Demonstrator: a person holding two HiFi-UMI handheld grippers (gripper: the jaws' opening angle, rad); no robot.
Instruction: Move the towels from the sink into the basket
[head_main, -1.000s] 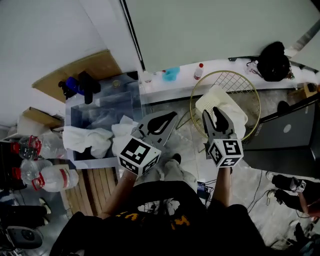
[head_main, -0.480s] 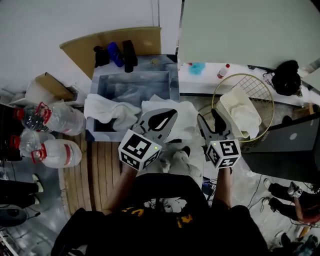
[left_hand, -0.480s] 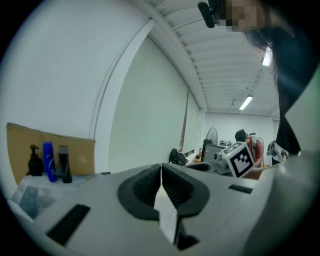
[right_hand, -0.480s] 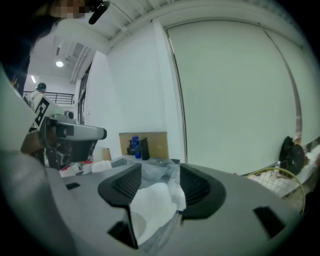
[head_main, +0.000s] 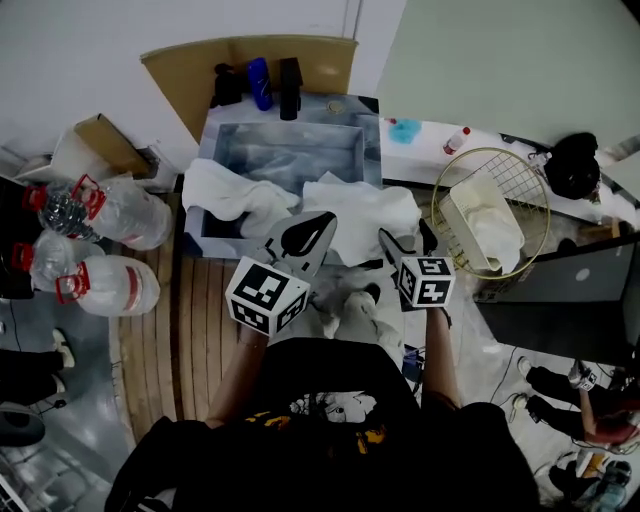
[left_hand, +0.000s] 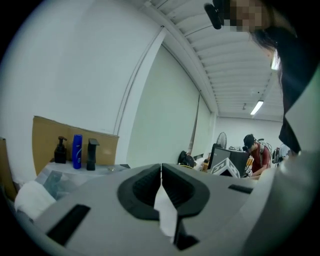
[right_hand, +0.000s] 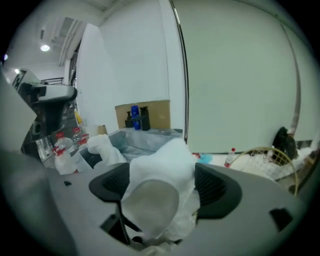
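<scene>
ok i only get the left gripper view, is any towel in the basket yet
observer: yes, the head view shows one towel lying in the basket
operator: how many still at the sink
observer: two. the left towel hangs over the front left corner of the sink, and the right towel is draped over its front right edge
operator: and the right gripper
observer: the right gripper has its jaws opening, with the right towel between them
</scene>
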